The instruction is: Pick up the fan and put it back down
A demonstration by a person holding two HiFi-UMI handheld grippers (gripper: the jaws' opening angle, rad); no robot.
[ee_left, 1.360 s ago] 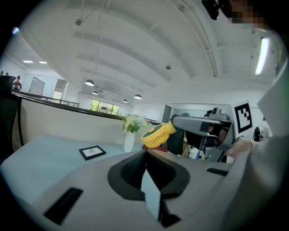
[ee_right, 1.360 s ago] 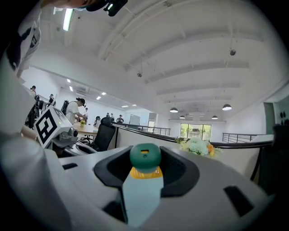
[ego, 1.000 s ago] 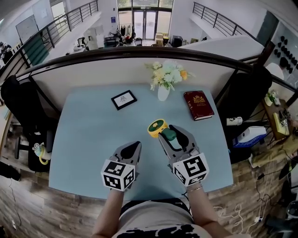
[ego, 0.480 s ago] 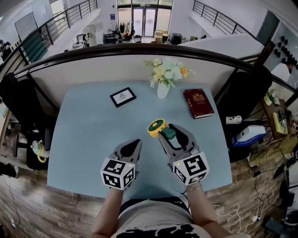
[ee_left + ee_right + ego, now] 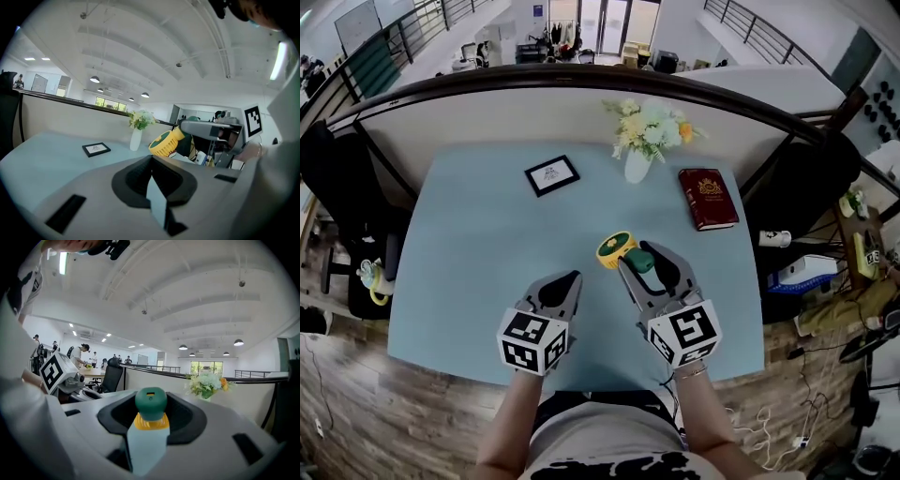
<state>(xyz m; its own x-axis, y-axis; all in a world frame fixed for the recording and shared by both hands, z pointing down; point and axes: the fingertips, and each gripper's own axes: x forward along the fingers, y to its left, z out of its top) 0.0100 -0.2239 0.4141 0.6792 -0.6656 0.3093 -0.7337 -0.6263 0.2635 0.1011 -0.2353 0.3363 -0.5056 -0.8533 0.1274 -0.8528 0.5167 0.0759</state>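
Note:
The fan (image 5: pixel 619 250) has a round yellow head and a green handle. My right gripper (image 5: pixel 641 266) is shut on that handle over the right middle of the pale blue table (image 5: pixel 478 253), the yellow head pointing away from me. In the right gripper view the green handle end (image 5: pixel 151 404) sticks up between the jaws. My left gripper (image 5: pixel 566 283) hovers beside it to the left, shut and empty. The left gripper view shows the fan (image 5: pixel 165 143) tilted to the right of its closed jaws.
A black picture frame (image 5: pixel 551 174), a white vase of flowers (image 5: pixel 643 142) and a dark red book (image 5: pixel 708 198) stand along the table's far side. A partition wall rises behind them. A black office chair (image 5: pixel 337 206) stands off the left edge.
Neither gripper nor the fan has visibly moved; only the head view has shifted slightly.

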